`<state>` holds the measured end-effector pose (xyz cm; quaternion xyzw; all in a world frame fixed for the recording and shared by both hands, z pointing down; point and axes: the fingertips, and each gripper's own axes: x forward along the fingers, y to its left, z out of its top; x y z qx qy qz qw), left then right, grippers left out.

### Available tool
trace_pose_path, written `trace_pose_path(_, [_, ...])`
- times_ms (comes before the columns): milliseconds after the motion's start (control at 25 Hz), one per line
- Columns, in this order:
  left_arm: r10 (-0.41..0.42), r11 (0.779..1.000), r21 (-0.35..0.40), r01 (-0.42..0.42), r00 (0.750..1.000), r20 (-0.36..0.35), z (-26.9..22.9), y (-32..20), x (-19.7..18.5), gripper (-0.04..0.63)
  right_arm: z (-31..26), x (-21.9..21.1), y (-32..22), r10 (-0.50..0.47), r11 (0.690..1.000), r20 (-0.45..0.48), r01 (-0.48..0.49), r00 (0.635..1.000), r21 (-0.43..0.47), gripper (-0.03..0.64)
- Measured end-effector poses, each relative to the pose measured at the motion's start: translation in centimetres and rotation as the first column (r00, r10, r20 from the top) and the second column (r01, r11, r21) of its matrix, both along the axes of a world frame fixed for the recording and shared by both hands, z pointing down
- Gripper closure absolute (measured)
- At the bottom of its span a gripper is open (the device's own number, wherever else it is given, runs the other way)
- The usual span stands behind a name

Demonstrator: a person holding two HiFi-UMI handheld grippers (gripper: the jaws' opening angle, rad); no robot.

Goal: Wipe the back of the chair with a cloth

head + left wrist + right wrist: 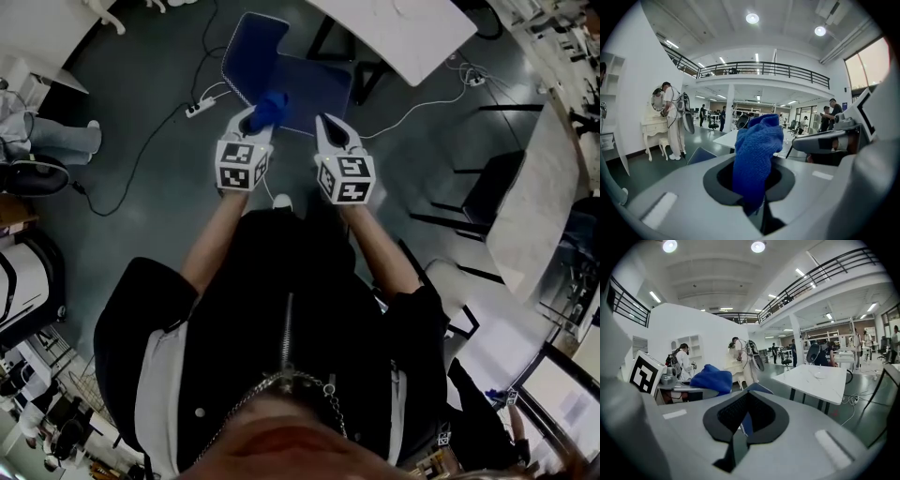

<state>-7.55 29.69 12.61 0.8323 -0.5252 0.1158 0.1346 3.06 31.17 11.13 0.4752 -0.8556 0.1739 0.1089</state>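
Right now the left hand-held gripper is clamping a blue cloth, which is bunching up out of its closed jaws. In the head view the cloth is lying over the blue chair. Whether it is touching the chair cannot be told. Beside it, the right hand-held gripper is hovering with its jaws pressed together on nothing. The chair is standing on the dark floor, tucked against a white table.
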Motion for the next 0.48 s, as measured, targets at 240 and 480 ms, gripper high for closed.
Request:
trace_pose_path(240, [0.009,1.000,0.000,-0.009,1.000,0.000,-0.2,0.7,0.7,0.543,-0.9,0.3,0.6,0.000,1.000,0.001,0.000,1.000,0.013,0.615])
trace_pose_path(480, [0.015,1.000,-0.008,-0.015,1.000,-0.014,0.6,1.4,0.0,0.543,-0.7,-0.8,1.1,-0.004,1.000,0.015,0.004,1.000,0.015,0.615])
